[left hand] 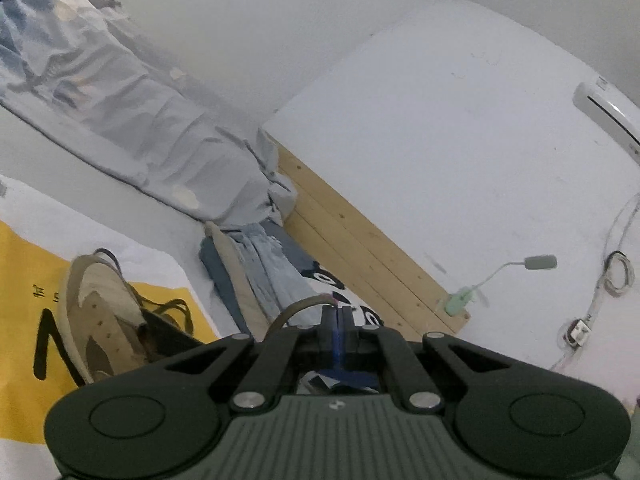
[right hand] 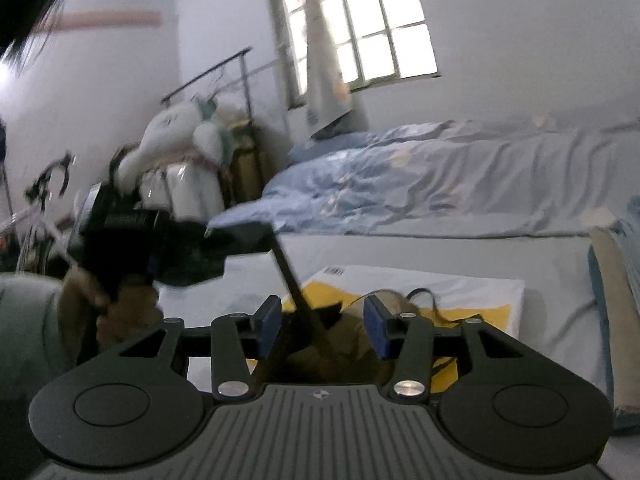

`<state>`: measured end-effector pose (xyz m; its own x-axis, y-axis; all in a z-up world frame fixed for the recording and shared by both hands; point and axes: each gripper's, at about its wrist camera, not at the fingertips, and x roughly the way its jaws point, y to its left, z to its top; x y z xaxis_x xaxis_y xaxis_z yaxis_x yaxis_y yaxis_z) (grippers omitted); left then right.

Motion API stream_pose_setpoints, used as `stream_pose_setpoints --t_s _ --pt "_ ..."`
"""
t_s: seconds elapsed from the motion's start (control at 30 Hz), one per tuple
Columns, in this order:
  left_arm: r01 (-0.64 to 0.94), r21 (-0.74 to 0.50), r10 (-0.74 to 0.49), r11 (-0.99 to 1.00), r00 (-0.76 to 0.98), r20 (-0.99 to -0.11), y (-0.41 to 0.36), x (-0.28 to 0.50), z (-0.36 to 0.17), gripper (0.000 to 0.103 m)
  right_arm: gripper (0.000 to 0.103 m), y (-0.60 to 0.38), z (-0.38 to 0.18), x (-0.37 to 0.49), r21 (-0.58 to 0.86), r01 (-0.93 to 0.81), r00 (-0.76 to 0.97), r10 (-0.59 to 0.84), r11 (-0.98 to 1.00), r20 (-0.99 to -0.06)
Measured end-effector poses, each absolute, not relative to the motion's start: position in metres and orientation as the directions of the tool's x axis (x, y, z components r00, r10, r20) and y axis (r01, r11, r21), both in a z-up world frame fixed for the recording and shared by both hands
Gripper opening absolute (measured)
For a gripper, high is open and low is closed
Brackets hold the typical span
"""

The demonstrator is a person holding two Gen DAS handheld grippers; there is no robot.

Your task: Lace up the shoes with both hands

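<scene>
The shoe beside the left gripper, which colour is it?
The shoe is beige and tan with darker brown patches, clearest in the left wrist view.

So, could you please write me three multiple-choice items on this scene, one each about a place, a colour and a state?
1. Where does the shoe lie?
A. on a yellow and white bag
B. on the wooden board
C. on the window sill

2. What colour are the right gripper pads?
A. red
B. blue
C. white

3. How is the left gripper?
A. wide open
B. shut on the lace
C. shut on the bag

Answers: 1 A, the yellow print shows under the shoe. 2 B, both pads show blue. 3 B, the brown lace ends between its closed fingers.
</scene>
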<state>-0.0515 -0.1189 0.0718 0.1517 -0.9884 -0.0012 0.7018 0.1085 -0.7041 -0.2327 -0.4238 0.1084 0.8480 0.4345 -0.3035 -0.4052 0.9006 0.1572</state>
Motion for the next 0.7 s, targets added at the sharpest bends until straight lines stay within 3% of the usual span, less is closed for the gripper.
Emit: stream_pose_setpoints --t_s 0.23,0.4,0.5,0.7 --pt "0.678 -0.732 -0.991 0.065 0.132 0.035 -0.119 -0.05 0.067 0.0 0.038 -0.407 0.099 -0.229 0.117 -0.426 0.823 0.437 0.897 -0.363" --pt "0.65 -0.759 -0.987 0.03 0.138 0.079 -0.117 -0.048 0.064 0.0 0.038 -0.401 0.086 -0.219 0.111 -0.394 0.822 0.404 0.912 -0.4" --pt "0.636 -0.771 -0.984 0.017 0.146 0.099 -0.116 -0.046 0.062 0.0 0.038 -0.403 0.084 -0.217 0.147 -0.385 0.821 0.411 0.911 -0.396" --pt "0.592 -0.805 -0.97 -0.046 0.168 0.178 -0.11 -0.039 0.057 0.0 0.038 -0.426 0.076 -0.21 0.404 -0.341 0.81 0.483 0.849 -0.331"
